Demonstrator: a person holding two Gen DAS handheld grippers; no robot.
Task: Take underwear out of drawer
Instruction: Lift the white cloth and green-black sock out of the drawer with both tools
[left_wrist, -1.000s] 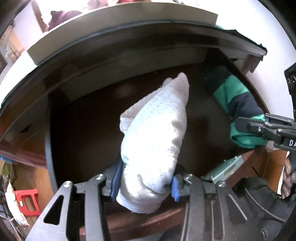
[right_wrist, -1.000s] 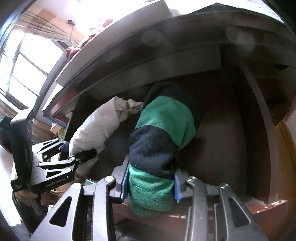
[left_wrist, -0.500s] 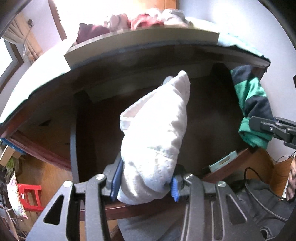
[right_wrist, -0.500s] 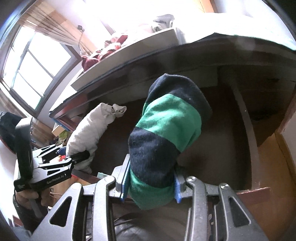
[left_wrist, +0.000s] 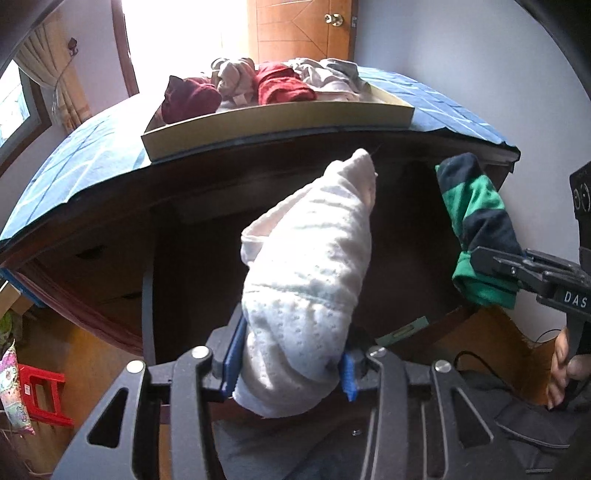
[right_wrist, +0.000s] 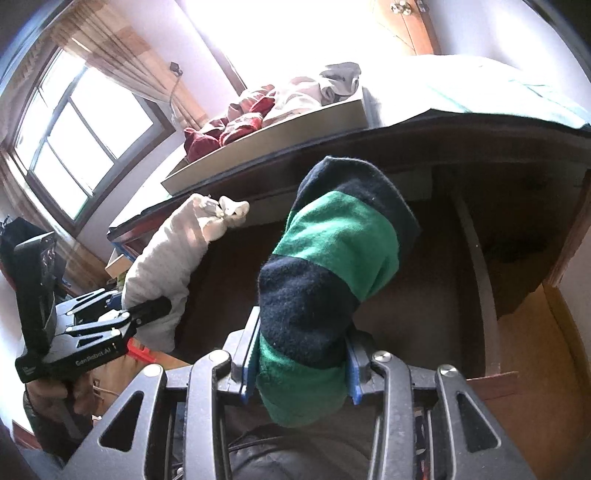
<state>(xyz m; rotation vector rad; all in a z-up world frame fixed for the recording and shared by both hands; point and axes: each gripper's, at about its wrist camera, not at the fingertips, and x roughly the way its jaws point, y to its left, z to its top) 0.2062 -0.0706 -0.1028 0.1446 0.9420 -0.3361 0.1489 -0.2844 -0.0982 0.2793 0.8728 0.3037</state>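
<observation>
My left gripper (left_wrist: 290, 369) is shut on a rolled white dotted underwear (left_wrist: 310, 280), held up above the open dark wooden drawer (left_wrist: 192, 295). My right gripper (right_wrist: 299, 373) is shut on a rolled green and navy striped underwear (right_wrist: 332, 273), also lifted over the drawer (right_wrist: 424, 295). In the left wrist view the striped roll (left_wrist: 476, 229) and the right gripper (left_wrist: 517, 269) hang at the right. In the right wrist view the white roll (right_wrist: 166, 258) and the left gripper (right_wrist: 122, 317) show at the left. The drawer floor under both rolls looks bare.
On the cabinet top, over a blue cloth (left_wrist: 74, 158), sits a shallow tray (left_wrist: 277, 122) with several red, pink and grey garments. A wooden door (left_wrist: 299, 29) stands behind. A red stool (left_wrist: 37, 391) is on the floor at the left. A window (right_wrist: 74, 133) is at the left.
Both grippers have risen and drawn back from the drawer with their rolls held; the cabinet top and tray have come into view.
</observation>
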